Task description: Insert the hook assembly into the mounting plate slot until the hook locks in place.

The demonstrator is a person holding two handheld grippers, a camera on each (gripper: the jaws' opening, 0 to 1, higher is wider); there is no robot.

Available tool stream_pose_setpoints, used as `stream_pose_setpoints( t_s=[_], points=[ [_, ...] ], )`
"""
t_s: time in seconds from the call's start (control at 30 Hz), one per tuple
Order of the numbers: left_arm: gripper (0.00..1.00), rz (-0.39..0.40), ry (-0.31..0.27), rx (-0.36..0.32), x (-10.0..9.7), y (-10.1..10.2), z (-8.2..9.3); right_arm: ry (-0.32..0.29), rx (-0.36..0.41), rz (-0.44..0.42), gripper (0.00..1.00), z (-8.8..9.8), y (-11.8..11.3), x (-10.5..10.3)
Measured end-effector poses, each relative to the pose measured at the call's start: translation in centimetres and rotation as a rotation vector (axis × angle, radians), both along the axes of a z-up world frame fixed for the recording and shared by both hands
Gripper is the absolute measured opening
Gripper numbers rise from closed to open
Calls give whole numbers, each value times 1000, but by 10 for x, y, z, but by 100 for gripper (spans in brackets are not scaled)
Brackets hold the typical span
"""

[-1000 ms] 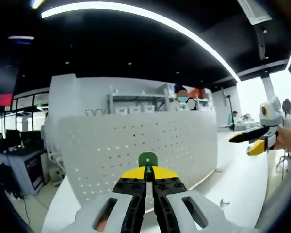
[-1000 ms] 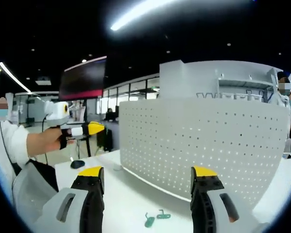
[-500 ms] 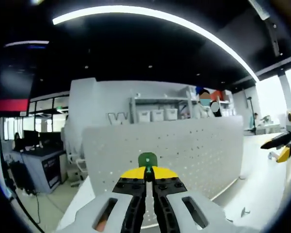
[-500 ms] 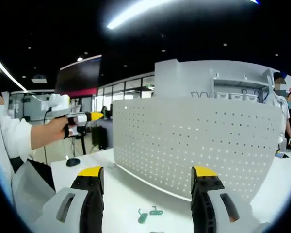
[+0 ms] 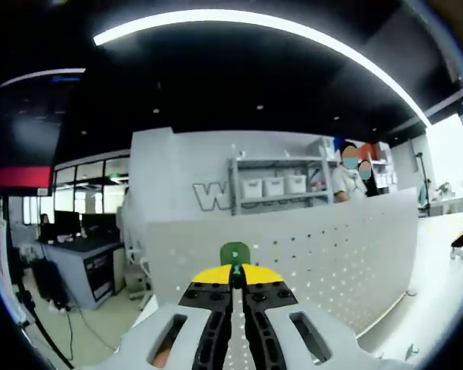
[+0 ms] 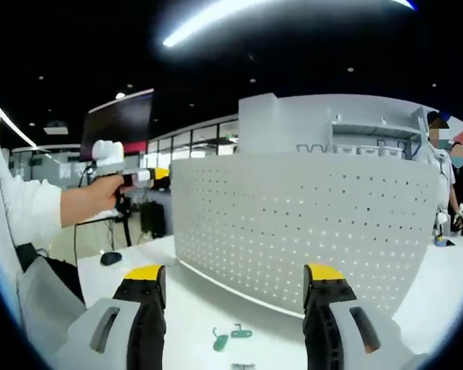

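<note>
In the left gripper view my left gripper [image 5: 233,271] is shut on a small green hook [image 5: 234,253], whose round green end sticks up past the yellow tips. Right behind it stands the white perforated mounting plate [image 5: 324,247]. The same plate [image 6: 309,223] stands upright on the table in the right gripper view. My right gripper [image 6: 233,279] is open with nothing between its fingers, short of the plate. Two loose green hooks [image 6: 230,336] lie on the white table [image 6: 193,308] between its jaws. The left gripper [image 6: 143,177], held by a hand, reaches the plate's left edge.
People stand by white shelving [image 5: 274,181] behind the plate. A desk with dark monitors [image 5: 73,247] is at the left. A small dark object [image 6: 110,258] lies on the table's left part. A dark wall screen [image 6: 123,123] hangs behind the hand.
The left gripper has moved leftward and forward to the plate's left edge, still holding the green hook. The right gripper's view has shifted only slightly; it stays open.
</note>
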State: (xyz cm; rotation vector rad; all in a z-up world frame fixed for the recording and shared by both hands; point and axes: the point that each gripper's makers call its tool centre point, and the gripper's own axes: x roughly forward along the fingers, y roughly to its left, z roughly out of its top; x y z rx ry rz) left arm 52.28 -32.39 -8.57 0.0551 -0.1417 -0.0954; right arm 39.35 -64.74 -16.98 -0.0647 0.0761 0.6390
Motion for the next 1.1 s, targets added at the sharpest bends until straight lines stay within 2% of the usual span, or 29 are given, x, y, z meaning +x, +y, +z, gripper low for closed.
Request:
stream_pose_setpoints(
  t_s=[0.23,0.4,1.1],
  points=[
    [3,36,4,36,19,11,1,5,4,-12,73,0,-5,2],
    [3,54,8,33,28,18,0,11,2,-17,72,-2,-8,6],
    [3,90,27,68,46,38,-10,24,-7,-34,71,-6,-15,17]
  ],
)
